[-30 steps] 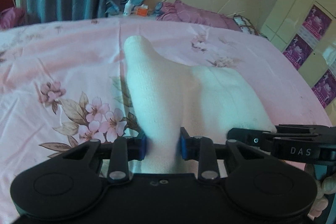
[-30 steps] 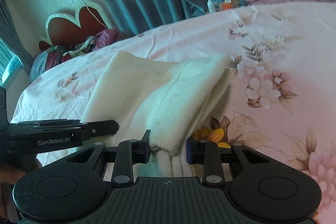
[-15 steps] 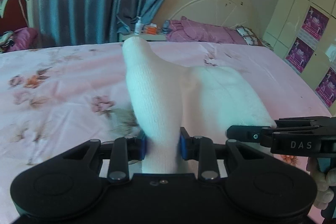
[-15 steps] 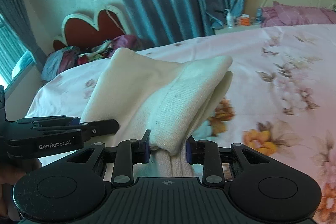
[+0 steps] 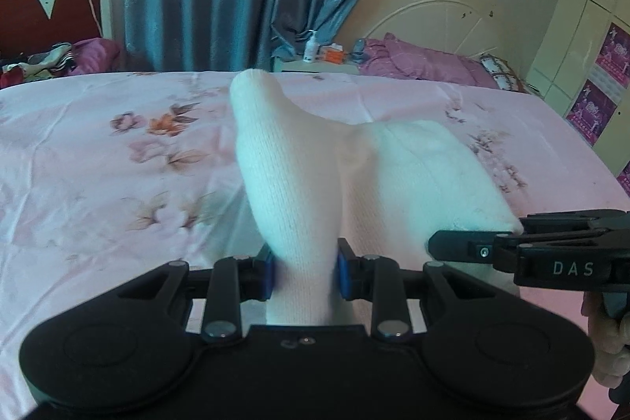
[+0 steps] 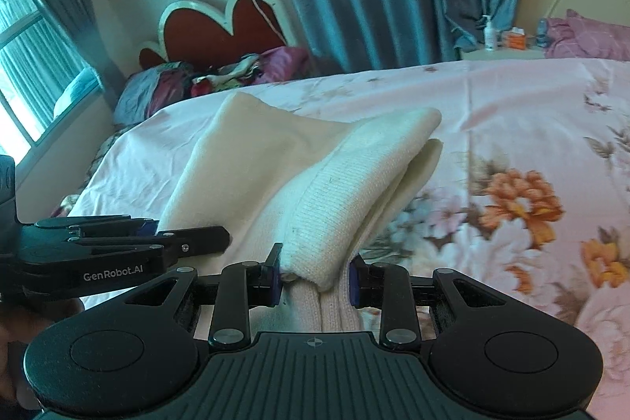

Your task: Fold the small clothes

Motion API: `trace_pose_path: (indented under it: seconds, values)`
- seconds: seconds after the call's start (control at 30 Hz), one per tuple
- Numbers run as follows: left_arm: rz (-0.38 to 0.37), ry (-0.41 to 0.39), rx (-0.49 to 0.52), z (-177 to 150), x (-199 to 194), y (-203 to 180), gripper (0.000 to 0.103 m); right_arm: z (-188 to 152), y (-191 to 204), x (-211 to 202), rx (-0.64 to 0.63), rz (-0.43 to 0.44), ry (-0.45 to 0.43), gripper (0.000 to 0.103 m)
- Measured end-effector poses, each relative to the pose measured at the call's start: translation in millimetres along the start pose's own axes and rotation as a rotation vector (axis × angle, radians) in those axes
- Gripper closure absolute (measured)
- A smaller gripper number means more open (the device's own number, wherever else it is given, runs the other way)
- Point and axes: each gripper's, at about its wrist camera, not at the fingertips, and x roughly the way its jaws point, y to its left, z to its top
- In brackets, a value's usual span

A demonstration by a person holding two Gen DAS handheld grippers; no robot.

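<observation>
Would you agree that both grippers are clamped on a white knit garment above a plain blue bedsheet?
Not quite: the bedsheet is pink with a floral print, as the right wrist view shows. The left gripper and right gripper do each clamp the white knit garment.

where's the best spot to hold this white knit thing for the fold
By its near edge, one corner each, coming from the near side as now. The left gripper pinches one bunched end of the knit; the right gripper clamps the ribbed hem. That keeps the cloth spread between them above the bed.
</observation>
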Motion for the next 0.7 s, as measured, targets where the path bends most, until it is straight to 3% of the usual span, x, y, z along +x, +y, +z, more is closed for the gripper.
trace_pose_path:
  seconds: [0.37,0.7]
  values:
    - [0.0,0.061,-0.072,-20,20,55,0.075,-10,14,51,0.01,0.011,0.066,0.073]
    - [-0.038,0.112,-0.132,-31,55,79,0.071,-20,-5,89,0.056,-0.021,0.124,0.073]
